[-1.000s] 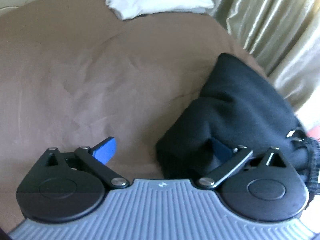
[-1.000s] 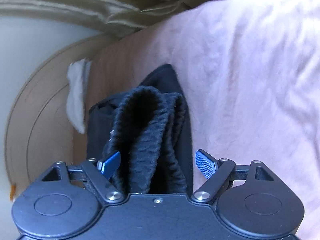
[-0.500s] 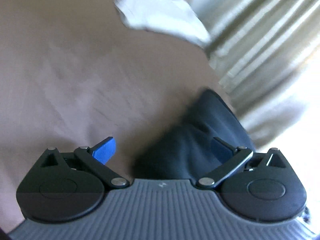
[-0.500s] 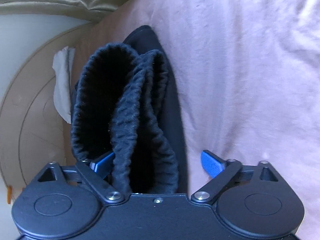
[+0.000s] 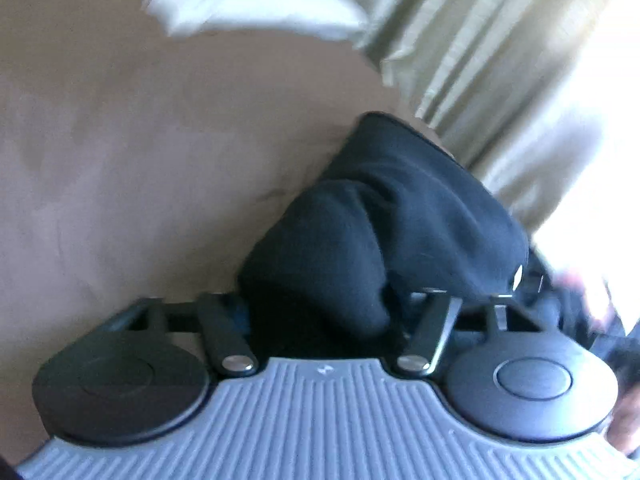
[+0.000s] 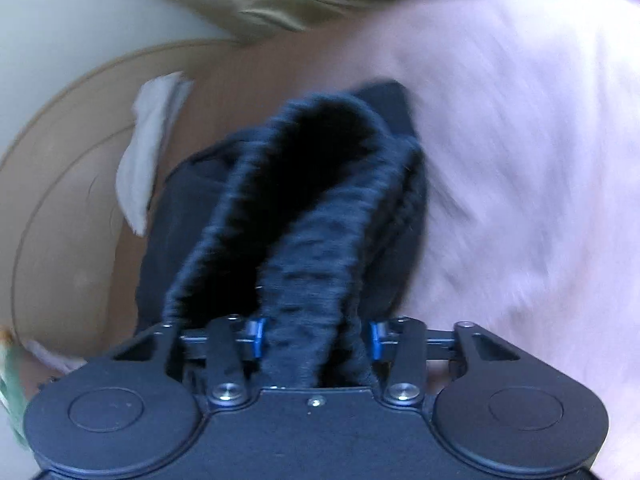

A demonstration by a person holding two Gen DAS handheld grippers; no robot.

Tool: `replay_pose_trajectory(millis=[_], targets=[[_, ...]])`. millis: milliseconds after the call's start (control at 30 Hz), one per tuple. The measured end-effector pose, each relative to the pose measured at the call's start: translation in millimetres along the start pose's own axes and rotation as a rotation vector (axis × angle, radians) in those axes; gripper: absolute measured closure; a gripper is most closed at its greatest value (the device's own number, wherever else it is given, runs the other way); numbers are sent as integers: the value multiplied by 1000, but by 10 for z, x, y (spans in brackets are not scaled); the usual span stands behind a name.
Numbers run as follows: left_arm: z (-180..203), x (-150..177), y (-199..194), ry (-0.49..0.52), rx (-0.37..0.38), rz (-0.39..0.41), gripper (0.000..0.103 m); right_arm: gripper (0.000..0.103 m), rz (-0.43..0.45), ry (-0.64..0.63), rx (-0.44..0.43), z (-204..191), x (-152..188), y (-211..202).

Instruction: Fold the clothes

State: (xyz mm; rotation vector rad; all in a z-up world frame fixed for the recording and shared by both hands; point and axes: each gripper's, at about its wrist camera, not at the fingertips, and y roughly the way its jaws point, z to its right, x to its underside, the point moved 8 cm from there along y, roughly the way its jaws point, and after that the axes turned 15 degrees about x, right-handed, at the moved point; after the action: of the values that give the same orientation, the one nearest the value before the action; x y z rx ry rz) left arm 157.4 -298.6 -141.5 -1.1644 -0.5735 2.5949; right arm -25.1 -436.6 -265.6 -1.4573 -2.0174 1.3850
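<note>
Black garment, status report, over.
Left gripper shut on black garment. Right gripper shut on its ribbed band. Nothing in the way.

Left wrist view close over the bedspread, right wrist view likewise, both sharing the black garment.

A ribbed band of a black garment is clamped between the blue pads of the right tongs. The garment is spread over a pinkish bedspread; a white cloth is seen beyond.
</note>
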Motion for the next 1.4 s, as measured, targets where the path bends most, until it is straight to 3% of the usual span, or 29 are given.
replay_pose_trajectory(millis=[67,167,267,367,433,467,533,567,633,667,733,800,833,867,900,967,1033,1100,1233,1333,1400], targets=[[180,-83,-86,92,-3,25,60,57,56,-98,-28,-230,-84,-147],[366,-290,-306,49,58,104,67,59,134,-184,-81,-538,-297,-356],[422,-384,-626,74,43,174,68,60,191,-291,-133,-954,-519,-508],[353,-426,-927,52,-7,217,68,61,210,-457,-237,-1481,-632,-589],[291,-372,-1035,43,-86,178,68,61,192,-507,-263,-1679,-678,-507],[244,-289,-1013,33,-136,114,67,61,179,-524,-257,-1745,-712,-426],[119,-12,-928,-21,-175,-14,63,60,120,-538,-141,-1665,-781,-30],[13,144,-895,-76,-166,-48,60,55,78,-538,-69,-1592,-814,203],[-235,321,-937,-193,-145,-40,55,53,0,-531,63,-1441,-877,628],[-359,381,-977,-251,-136,-25,45,50,-11,-504,71,-1348,-898,698],[-541,345,-1137,-321,-148,51,43,50,-29,-449,78,-1169,-940,810],[-664,187,-1319,-312,-247,127,41,44,-2,-393,-17,-1073,-994,610],[-675,104,-1363,-295,-265,150,40,42,25,-384,-31,-1028,-1027,505],[-686,21,-1407,-277,-282,174,32,35,46,-378,-17,-1033,-1086,452],[-699,-41,-1403,-262,-298,178,25,34,68,-372,-3,-1044,-1140,395],[-732,-80,-1209,-239,-328,114,25,34,123,-364,8,-1106,-1185,231],[-764,-120,-1018,-217,-357,50,25,34,186,-356,-71,-1219,-1149,2],[-797,-161,-829,-194,-386,-15,25,32,214,-435,-121,-1473,-1061,-85],[-876,-213,-489,-161,-433,-129,21,32,270,-711,76,-1745,-729,151],[-1028,33,-511,-241,-385,-92,17,32,234,-803,173,-1548,-529,467],[-1143,189,-578,-286,-355,-75,7,29,236,-820,233,-1436,-487,568]])
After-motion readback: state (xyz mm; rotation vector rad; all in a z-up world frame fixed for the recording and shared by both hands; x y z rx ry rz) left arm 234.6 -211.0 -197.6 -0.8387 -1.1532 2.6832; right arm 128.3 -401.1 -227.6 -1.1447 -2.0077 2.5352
